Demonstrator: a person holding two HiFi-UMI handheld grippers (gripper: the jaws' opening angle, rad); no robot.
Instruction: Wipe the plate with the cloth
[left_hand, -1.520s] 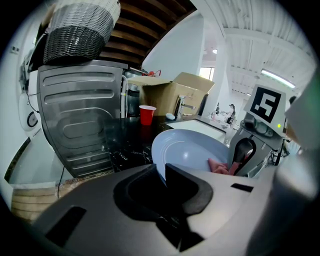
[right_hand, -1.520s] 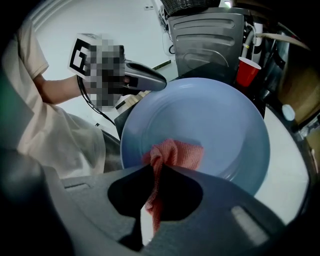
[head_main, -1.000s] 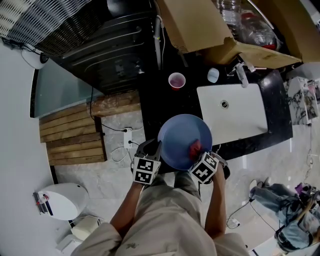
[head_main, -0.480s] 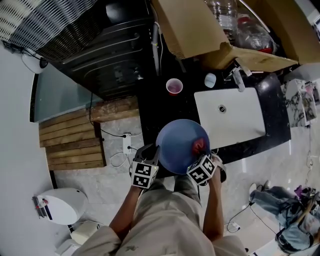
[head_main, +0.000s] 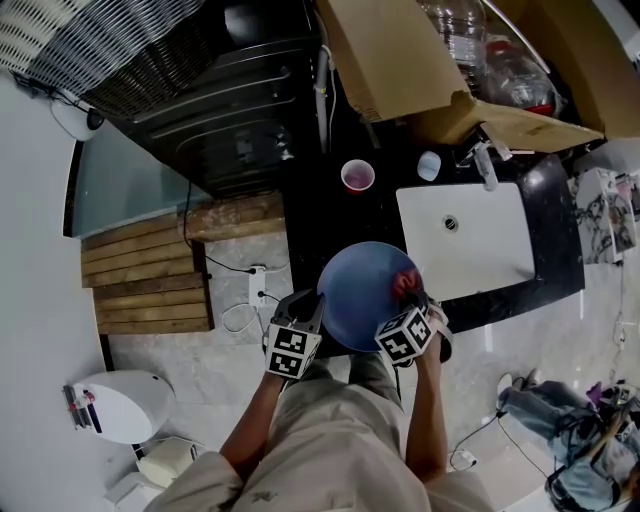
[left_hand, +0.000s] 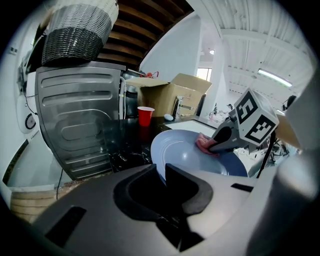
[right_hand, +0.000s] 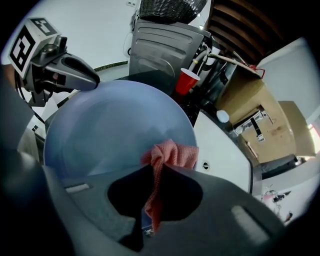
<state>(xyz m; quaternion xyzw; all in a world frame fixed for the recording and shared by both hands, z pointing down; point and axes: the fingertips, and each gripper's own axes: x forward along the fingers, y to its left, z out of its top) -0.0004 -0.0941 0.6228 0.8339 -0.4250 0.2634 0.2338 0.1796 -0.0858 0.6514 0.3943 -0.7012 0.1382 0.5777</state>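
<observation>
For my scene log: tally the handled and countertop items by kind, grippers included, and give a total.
Round blue plate: 1
Red-pink woven cloth: 1
Red plastic cup: 1
Brown cardboard box: 1
White rectangular sink: 1
Handheld grippers: 2, the left gripper shut on the plate's rim, the right gripper shut on the cloth
Total: 7

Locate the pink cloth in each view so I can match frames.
Head view: cloth at the right rim of the blue plate, at the right gripper.
Left gripper view: right of centre, on the plate.
Right gripper view: low centre, pinched between the jaws.
Shared landmark: red cup, beyond the plate.
</observation>
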